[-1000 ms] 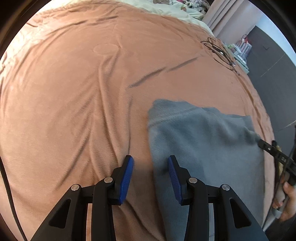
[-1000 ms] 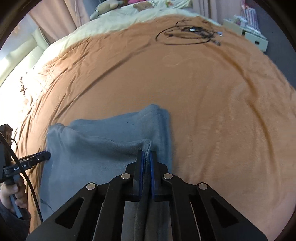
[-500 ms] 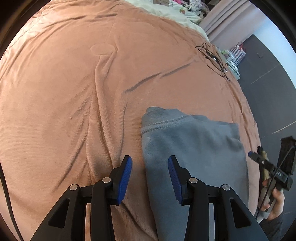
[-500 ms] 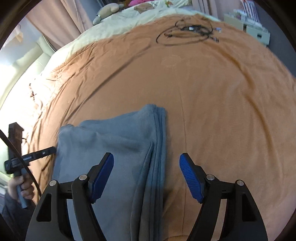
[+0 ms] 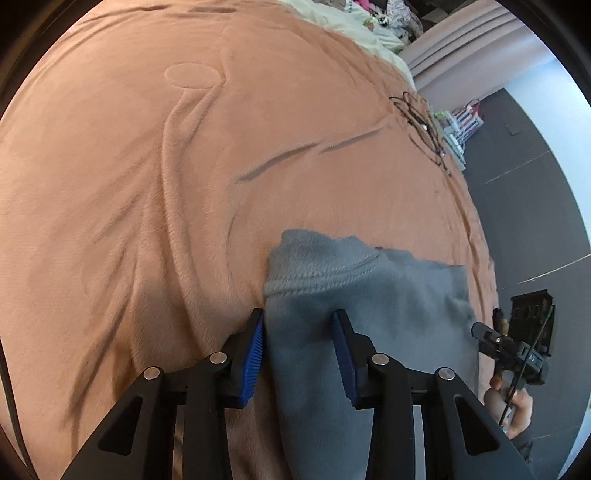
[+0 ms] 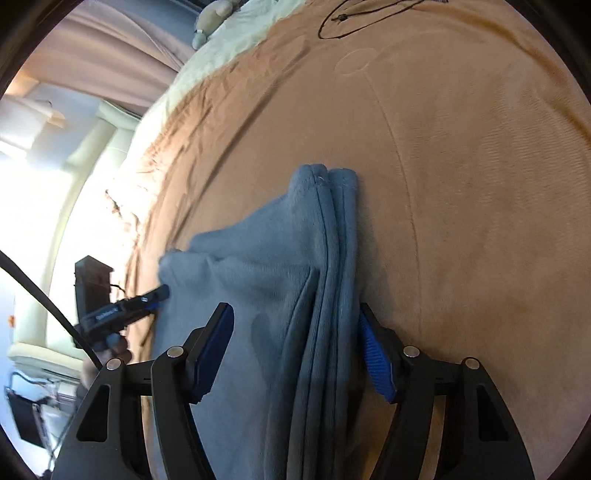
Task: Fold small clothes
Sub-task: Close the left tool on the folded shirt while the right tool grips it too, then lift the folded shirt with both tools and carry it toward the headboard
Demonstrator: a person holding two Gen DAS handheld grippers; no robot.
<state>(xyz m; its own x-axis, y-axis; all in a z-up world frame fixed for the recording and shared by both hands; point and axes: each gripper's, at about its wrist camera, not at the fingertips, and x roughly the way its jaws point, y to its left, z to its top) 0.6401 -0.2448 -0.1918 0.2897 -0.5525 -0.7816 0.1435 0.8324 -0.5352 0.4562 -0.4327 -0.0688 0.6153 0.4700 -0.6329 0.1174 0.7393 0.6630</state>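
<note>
A grey fleece garment [image 5: 388, 295] lies folded on the brown bedspread [image 5: 147, 184]. My left gripper [image 5: 301, 354] straddles its left edge just below the stitched hem, and its jaws are closing. One blue pad meets the cloth's edge and the other rests on top, with no pinch. In the right wrist view the garment [image 6: 258, 266] shows stacked folded edges on its right side. My right gripper [image 6: 295, 350] stands wide around those folds, its jaws closing and not pressing. A hand [image 5: 513, 410] holds that gripper at the garment's right side.
Black cables [image 5: 421, 125] lie on the far right of the bedspread, also in the right wrist view as cables [image 6: 369, 14]. Cream bedding [image 5: 351, 22] and a stuffed toy [image 6: 214, 18] are at the head. Boxes [image 5: 458, 129] stand beside the bed on dark floor.
The right gripper has opened, let go of the garment's fold and dropped lower over it. The left gripper has shifted so the garment's left edge lies between its jaws.
</note>
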